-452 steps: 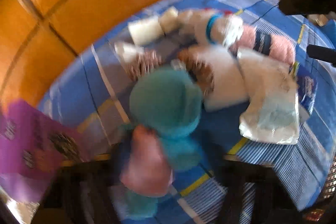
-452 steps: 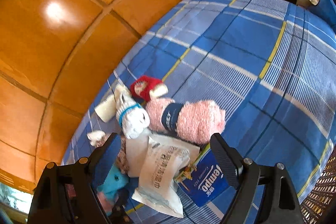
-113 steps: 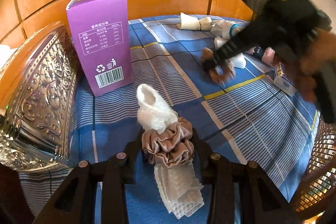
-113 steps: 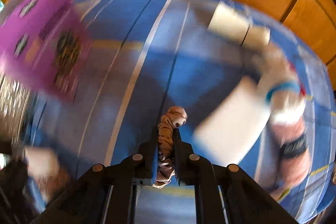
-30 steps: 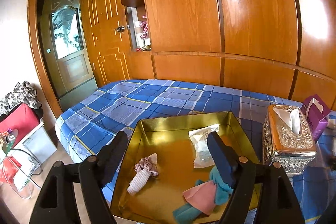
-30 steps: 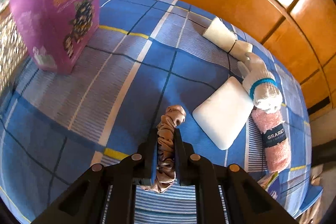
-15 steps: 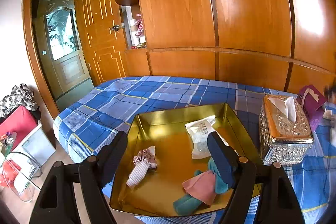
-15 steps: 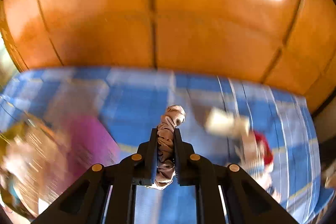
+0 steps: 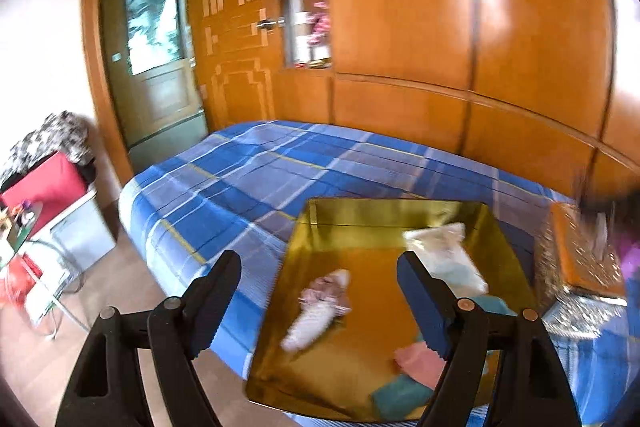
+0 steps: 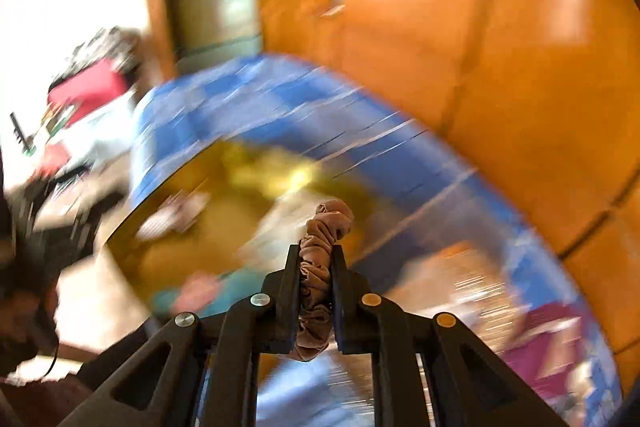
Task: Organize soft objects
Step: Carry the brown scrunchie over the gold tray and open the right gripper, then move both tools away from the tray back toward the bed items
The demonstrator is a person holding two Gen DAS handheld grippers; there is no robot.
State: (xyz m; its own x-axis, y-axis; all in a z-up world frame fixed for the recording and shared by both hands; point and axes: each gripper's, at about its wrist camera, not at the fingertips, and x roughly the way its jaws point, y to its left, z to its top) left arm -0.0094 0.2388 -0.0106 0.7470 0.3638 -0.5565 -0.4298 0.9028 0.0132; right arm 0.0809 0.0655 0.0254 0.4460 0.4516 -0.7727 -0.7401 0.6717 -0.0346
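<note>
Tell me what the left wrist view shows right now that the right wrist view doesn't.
Only the left wrist view: the left gripper, jaws opening with nothing between them, and sharp tray contents: a white cloth with a scrunchie and a clear packet.

Only the right wrist view: the right gripper shut on a tan scrunchie.

Both: the gold tray on the blue plaid bedspread, blurred in the right view.

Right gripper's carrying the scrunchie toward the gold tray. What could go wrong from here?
1. The brown scrunchie is pinched edge-on in the right gripper; it may snag on the pads at release.
2. The gold tray appears to overhang the bed edge, so a bump could tip it.
3. The left gripper, jaws opening and empty, hovers over the tray in the drop path.
</note>
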